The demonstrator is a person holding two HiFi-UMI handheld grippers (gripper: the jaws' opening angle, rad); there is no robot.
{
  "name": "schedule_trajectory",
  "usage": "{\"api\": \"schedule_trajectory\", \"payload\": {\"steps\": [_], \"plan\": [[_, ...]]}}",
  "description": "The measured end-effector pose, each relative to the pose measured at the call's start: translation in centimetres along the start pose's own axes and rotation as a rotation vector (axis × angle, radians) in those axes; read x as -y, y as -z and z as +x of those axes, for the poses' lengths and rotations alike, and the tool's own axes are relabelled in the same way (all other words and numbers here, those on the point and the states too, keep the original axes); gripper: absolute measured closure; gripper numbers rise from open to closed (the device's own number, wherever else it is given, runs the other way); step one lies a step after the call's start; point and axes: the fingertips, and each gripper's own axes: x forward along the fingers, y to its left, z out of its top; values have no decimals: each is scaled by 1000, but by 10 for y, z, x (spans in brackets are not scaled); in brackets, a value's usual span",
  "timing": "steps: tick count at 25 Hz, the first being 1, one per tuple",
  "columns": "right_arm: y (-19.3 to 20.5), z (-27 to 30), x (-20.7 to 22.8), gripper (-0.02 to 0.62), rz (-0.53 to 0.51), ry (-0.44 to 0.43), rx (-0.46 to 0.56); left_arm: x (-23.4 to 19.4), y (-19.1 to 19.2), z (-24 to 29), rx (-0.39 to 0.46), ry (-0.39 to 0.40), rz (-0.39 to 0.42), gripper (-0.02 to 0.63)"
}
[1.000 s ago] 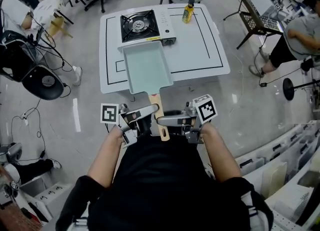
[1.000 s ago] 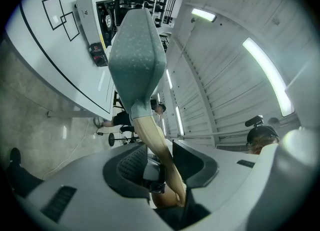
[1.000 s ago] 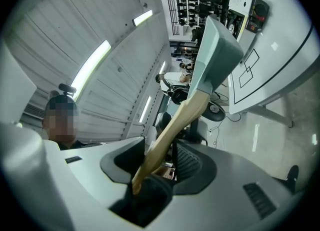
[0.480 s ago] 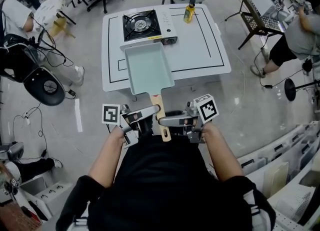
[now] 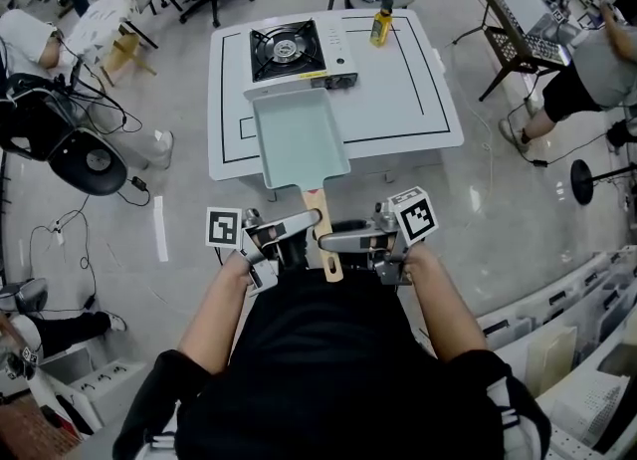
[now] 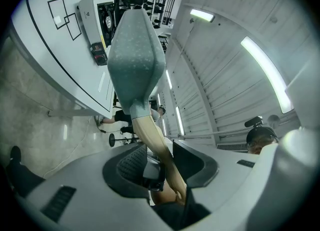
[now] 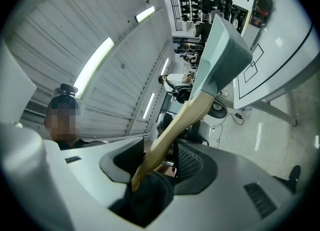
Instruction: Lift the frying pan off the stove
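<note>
Both my grippers are on the wooden handle (image 5: 323,241) of the pale green rectangular frying pan (image 5: 299,137). My left gripper (image 5: 307,225) has its jaws clamped on the handle from the left, and my right gripper (image 5: 332,240) has its jaws clamped on it from the right. The pan sits off the burner, over the near part of the white table (image 5: 398,100). Its far end is just in front of the black portable gas stove (image 5: 284,48), and its handle reaches out past the table's edge to me.
</note>
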Motion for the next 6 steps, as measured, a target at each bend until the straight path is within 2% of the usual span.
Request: {"api": "schedule_trajectory", "payload": {"steps": [6], "plan": [[0,1,-2,397,-9,-9,-6,1,0,-1,9,0,8,442]]}}
